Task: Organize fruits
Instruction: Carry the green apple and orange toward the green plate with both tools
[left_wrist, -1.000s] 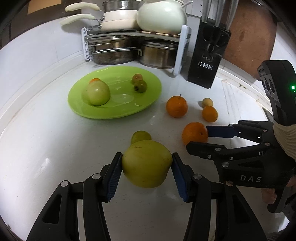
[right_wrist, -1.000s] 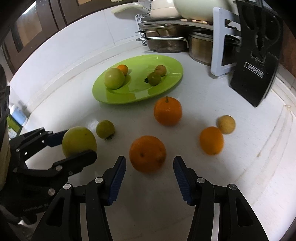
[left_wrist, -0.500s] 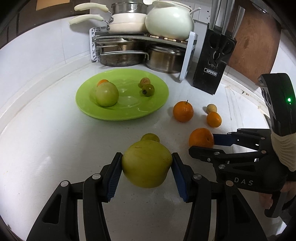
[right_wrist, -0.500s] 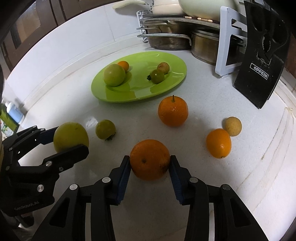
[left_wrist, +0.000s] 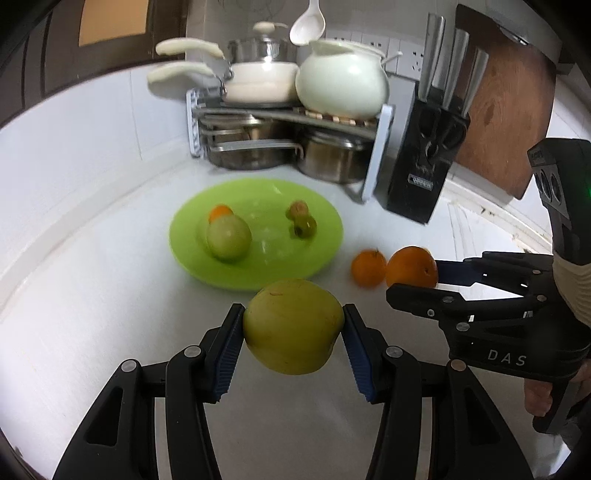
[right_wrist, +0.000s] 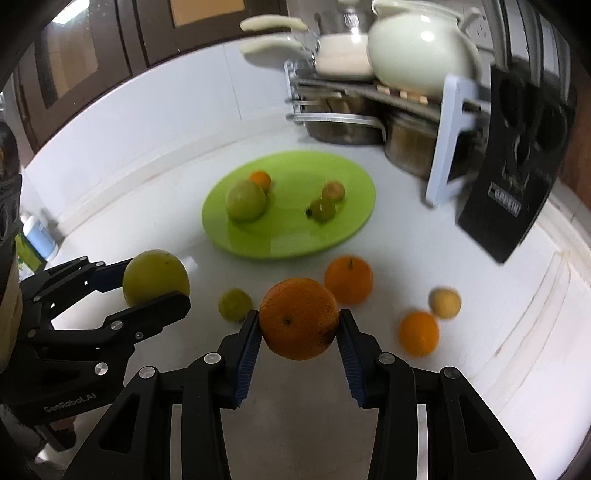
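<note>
Ribbed blue pads (left_wrist: 226, 353) pinch smooth round green fruit (left_wrist: 293, 326).

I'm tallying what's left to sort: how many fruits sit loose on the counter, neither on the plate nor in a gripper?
4: an orange near the green plate, a small green fruit, a smaller orange and a pale yellow fruit.

left gripper (left_wrist: 293, 338): matte black linked arms, silver round screws, ribbed blue pads | right gripper (right_wrist: 298, 334): same black build, blue pads, silver screws; white "DAS" lettering on its body | green light on black housing above the lettering | pale cuff or glove, possibly knit | bare skin of right hand (left_wrist: 543, 395) below the lettering
</note>
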